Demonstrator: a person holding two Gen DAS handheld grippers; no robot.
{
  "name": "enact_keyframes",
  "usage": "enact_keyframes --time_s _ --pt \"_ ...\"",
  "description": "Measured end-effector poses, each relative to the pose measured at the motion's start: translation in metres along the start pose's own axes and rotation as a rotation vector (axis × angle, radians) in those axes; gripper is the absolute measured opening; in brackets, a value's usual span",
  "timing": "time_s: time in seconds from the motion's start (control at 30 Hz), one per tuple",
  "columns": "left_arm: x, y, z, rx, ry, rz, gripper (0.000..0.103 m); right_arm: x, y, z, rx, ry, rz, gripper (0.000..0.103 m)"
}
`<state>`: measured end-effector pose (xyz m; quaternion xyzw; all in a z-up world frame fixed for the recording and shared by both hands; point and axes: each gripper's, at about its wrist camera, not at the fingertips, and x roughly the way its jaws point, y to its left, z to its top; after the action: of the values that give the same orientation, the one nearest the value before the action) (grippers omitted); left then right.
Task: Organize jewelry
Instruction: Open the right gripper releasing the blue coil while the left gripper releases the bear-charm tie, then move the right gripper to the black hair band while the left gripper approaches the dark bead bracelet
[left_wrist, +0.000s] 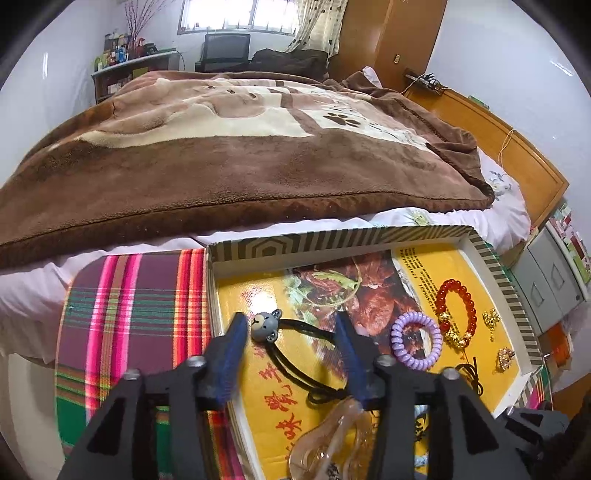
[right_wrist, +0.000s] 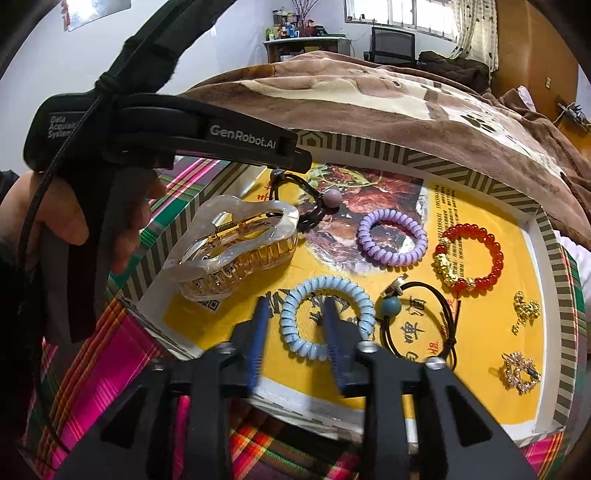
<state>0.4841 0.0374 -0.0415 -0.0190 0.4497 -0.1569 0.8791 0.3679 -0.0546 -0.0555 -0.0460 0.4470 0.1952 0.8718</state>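
A shallow box tray (left_wrist: 332, 240) with a striped rim and yellow printed lining holds the jewelry. My left gripper (left_wrist: 291, 326) is open over it; a black hair tie with a grey bear head (left_wrist: 265, 325) lies between its fingers, untouched by the pads. My right gripper (right_wrist: 297, 308) is open too, one finger outside and one inside a pale blue coil tie (right_wrist: 327, 315), whose left side lies loose between them. A clear hair claw (right_wrist: 236, 247) rests at the tray's left.
Also in the tray (right_wrist: 480, 177): a purple coil tie (right_wrist: 391, 236), red bead bracelet (right_wrist: 469, 258), black tie with teal bead (right_wrist: 421, 317), gold earrings (right_wrist: 526, 312) and a rhinestone brooch (right_wrist: 521, 369). The tray sits on plaid cloth (left_wrist: 129, 314) beside a bed with a brown blanket (left_wrist: 221, 166).
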Motion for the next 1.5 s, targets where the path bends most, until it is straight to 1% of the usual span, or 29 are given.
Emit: enact_keyframes --time_s 0.27,0.47,0.6,0.7,0.83,0.93,1.13,1.23,1.33,1.5 --pt "-0.031 -0.011 -0.006 0.016 -0.024 0.018 0.057 -0.028 -0.003 -0.005 0.020 -0.040 -0.015 0.037" --pt "-0.061 -0.022 -0.018 0.015 -0.046 0.016 0.057 -0.058 -0.002 -0.017 0.036 -0.066 -0.029 0.037" --pt "-0.082 -0.035 -0.032 0.034 -0.053 0.023 0.057 -0.079 -0.002 -0.027 0.053 -0.081 -0.040 0.037" --pt "-0.100 -0.046 -0.047 0.033 -0.065 0.013 0.059 -0.095 -0.004 -0.035 0.065 -0.095 -0.049 0.037" --pt "-0.118 -0.067 -0.068 0.056 -0.080 0.027 0.061 -0.118 -0.009 -0.049 0.081 -0.112 -0.066 0.037" --pt "-0.129 -0.080 -0.081 0.056 -0.098 0.001 0.061 -0.134 -0.015 -0.061 0.094 -0.125 -0.082 0.037" --pt "-0.151 -0.113 -0.106 0.090 -0.142 -0.003 0.061 -0.160 -0.030 -0.083 0.126 -0.141 -0.109 0.037" --pt "-0.159 -0.129 -0.120 0.103 -0.162 0.005 0.064 -0.172 -0.037 -0.096 0.137 -0.147 -0.125 0.037" --pt "-0.162 -0.146 -0.133 0.122 -0.166 -0.005 0.065 -0.184 -0.044 -0.109 0.148 -0.157 -0.137 0.037" --pt "-0.158 -0.163 -0.148 0.141 -0.144 -0.020 0.065 -0.197 -0.056 -0.124 0.160 -0.160 -0.169 0.037"
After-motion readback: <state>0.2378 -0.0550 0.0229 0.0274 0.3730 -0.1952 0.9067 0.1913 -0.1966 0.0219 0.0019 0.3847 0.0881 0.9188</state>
